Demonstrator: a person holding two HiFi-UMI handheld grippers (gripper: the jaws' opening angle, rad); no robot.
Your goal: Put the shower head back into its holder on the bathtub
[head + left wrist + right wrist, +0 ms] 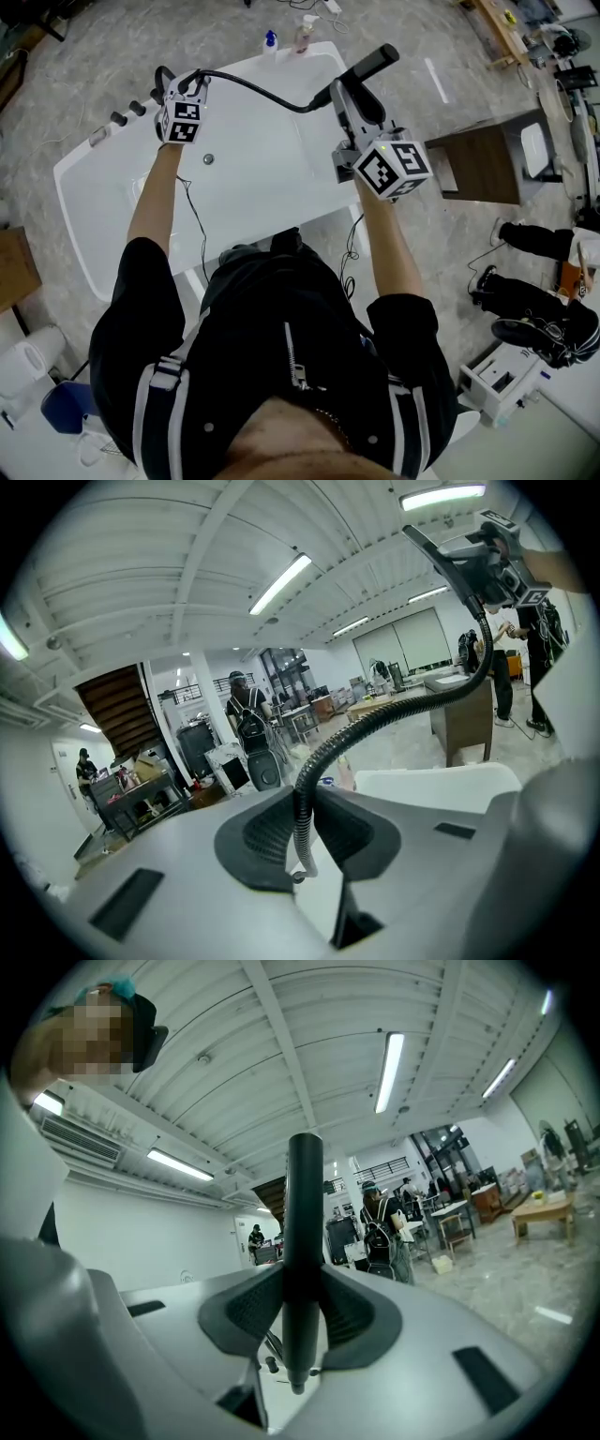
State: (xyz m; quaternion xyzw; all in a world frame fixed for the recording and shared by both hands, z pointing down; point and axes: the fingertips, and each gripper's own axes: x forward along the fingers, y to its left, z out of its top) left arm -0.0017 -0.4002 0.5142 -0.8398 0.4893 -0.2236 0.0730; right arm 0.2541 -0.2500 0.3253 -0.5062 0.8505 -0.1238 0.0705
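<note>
Right gripper (347,96): jaws closed on the black shower head (367,67), with the pads clamped on either side of its handle. In the right gripper view the handle stands upright between the pads. Its lower tip hangs just below them.

Shower head position: held in the air over the far right part of the white bathtub (112,225), clear of the rim. Its long end points up and away from the person.

Left gripper (187,84): jaws narrow, pinching the black ribbed hose (253,92) near the tub's left end. From that grip the hose sags, then rises in an arc across the tub to the shower head.

Tub fittings: three dark knobs (137,109) in a row on the left rim, close to the left gripper. A small round drain (208,159) sits in the basin below it.

Far rim: a blue-capped bottle (270,39) and a pinkish bottle (302,36), side by side.

Surroundings: mottled grey floor (112,37); a brown cabinet (480,167) just right of the tub.
</note>
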